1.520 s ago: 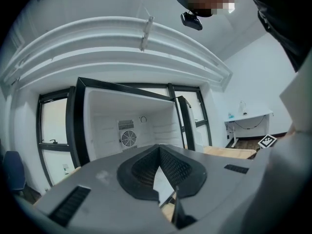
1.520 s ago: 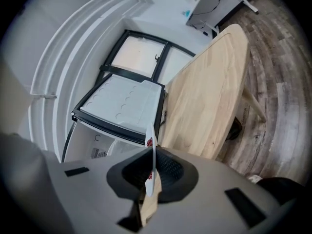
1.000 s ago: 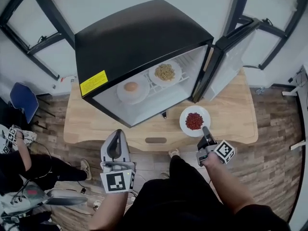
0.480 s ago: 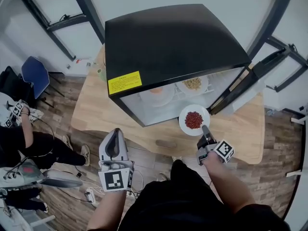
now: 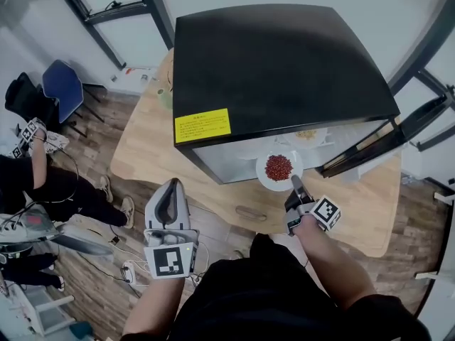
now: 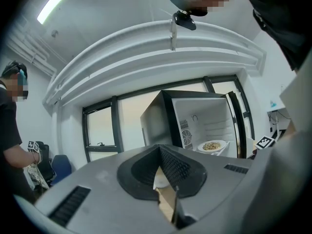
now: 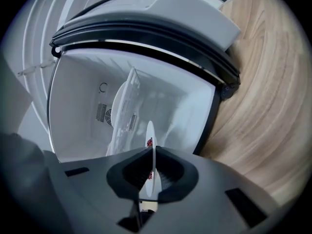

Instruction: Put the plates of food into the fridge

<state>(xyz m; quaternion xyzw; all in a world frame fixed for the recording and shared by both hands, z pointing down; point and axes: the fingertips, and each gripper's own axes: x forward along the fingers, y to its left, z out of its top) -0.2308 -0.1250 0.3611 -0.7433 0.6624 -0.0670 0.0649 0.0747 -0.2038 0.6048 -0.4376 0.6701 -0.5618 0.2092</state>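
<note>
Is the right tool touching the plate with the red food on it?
Touching. The right gripper view shows the right tool with its jaws closed on the thin white rim of the plate.

Right gripper (image 5: 293, 181) holds plate (image 5: 262, 178) at fridge (image 5: 284, 62)

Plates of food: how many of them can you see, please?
2. The plate of red food is in the right gripper at the fridge opening; the other plate sits inside. The fridge top may hide more.
</note>
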